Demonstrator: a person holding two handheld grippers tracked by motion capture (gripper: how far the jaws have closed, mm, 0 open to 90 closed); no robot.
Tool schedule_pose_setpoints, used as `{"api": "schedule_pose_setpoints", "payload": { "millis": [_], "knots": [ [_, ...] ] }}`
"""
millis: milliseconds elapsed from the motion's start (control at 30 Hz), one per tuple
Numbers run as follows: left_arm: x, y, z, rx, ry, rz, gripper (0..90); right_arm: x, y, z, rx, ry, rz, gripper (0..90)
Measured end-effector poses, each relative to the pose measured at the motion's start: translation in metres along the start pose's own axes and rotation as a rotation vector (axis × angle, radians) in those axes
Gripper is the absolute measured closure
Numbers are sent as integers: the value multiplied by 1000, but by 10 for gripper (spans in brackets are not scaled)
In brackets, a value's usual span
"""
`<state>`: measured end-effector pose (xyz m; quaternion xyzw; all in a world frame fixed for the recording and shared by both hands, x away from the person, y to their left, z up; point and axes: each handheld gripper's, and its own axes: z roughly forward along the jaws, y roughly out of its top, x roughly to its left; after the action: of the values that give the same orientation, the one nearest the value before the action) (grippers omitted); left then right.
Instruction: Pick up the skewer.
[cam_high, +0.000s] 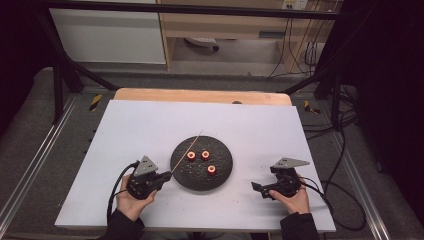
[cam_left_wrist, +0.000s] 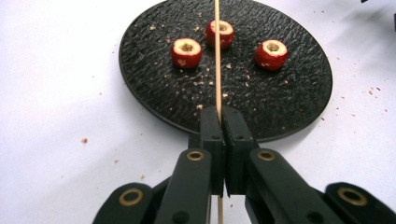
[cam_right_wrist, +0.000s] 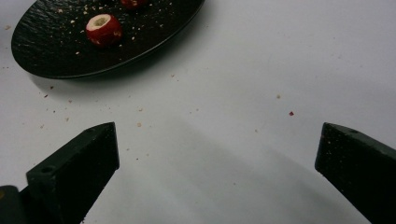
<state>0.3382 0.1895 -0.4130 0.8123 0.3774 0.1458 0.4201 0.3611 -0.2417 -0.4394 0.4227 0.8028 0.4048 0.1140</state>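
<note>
A round black plate (cam_high: 226, 170) (cam_left_wrist: 294, 107) (cam_right_wrist: 42, 56) lies in the middle of the white table. On it sit three small red cored fruits (cam_high: 205, 155) (cam_left_wrist: 187, 52) (cam_right_wrist: 103, 29). My left gripper (cam_high: 166, 177) (cam_left_wrist: 223, 114) is at the plate's left edge, shut on a thin wooden skewer (cam_high: 189, 148) (cam_left_wrist: 217, 56) that slants up over the plate. My right gripper (cam_high: 256, 188) (cam_right_wrist: 217, 154) rests low over the table to the right of the plate, its jaws wide open with nothing between them.
Crumbs (cam_right_wrist: 140, 124) are scattered on the white table surface (cam_high: 150, 125) and the plate. A wooden table edge (cam_high: 200, 95) runs along the back. Cables (cam_high: 340, 200) trail off the right side onto the floor.
</note>
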Motion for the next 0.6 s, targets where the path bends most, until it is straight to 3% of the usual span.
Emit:
{"api": "schedule_pose_setpoints", "payload": {
  "millis": [300, 600],
  "knots": [
    [8, -13, -7, -34, -6, -15, 885, 14, 20, 8, 11, 4, -17, 5],
    [6, -18, -8, -53, -22, -13, 884, 32, 45, 23, 33, 30, -44, 7]
  ]
}}
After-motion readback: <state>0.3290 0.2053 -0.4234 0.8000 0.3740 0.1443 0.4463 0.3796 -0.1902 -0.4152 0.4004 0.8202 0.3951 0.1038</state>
